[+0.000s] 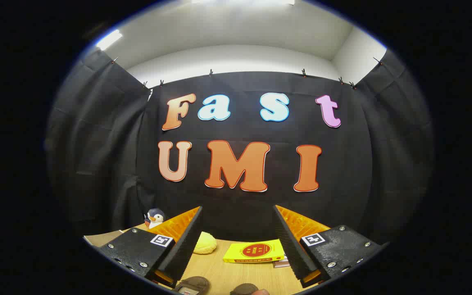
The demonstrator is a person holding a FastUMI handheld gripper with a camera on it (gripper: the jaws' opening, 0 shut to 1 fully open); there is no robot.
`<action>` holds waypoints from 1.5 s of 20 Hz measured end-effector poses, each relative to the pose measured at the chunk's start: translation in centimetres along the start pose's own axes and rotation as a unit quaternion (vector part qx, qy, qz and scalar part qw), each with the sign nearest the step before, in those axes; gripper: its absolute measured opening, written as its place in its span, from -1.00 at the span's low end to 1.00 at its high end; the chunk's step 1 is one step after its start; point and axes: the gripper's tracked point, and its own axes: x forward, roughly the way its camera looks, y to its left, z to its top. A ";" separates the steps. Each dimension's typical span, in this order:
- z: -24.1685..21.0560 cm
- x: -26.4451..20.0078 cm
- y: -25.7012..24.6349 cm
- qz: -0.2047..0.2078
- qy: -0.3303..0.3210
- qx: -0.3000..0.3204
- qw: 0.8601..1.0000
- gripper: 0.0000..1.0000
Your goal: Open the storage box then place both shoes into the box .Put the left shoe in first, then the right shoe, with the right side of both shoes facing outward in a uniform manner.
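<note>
the tool (238, 241) is held level above the surface (236, 274), its two black ridged fingers (184, 246) spread wide apart with nothing between them, pointing toward the far cloth wall.

just under and near the fingers, at the close rim of the surface, two brown rounded shapes show: one (193, 284) by the left finger's base and a second (245, 289) a little to its right. these are probably the tops of the shoes, though too little shows to tell left shoe from right, or toe from heel. i cannot pick out the storage box from here.

beyond the fingers, a soft yellow bun-like lump (205, 242) lies just past the left finger, and a flat yellow book-like item (254, 250) lies between the fingers, further off toward the right one. a small penguin toy (154, 217) stands at the far left by the cloth.

judging by their look, the shoes should be light, with a soft, yielding upper and a stiffer sole. the upper may fold under a pinch, so the better hold is likely across the collar or heel rim, where the edge is firm and thin enough for the ridged pads to bite. gripping the rounded toe risks slipping off.
</note>
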 end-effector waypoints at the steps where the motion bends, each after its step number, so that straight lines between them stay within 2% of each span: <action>1: 0.1 0.0 0.4 0.004 -0.001 -0.002 1.000 0.96; 13: 0.5 -0.7 3.7 0.037 0.000 -0.012 0.999 0.96; 18: -0.9 -1.3 7.0 0.086 0.026 -0.009 0.996 0.96; 22: -2.9 -1.7 9.7 0.122 0.061 0.027 0.990 0.96; 26: -7.7 -2.1 13.7 0.175 0.144 0.080 0.971 0.96; 30: -12.8 -3.2 17.7 0.216 0.251 0.159 0.930 0.97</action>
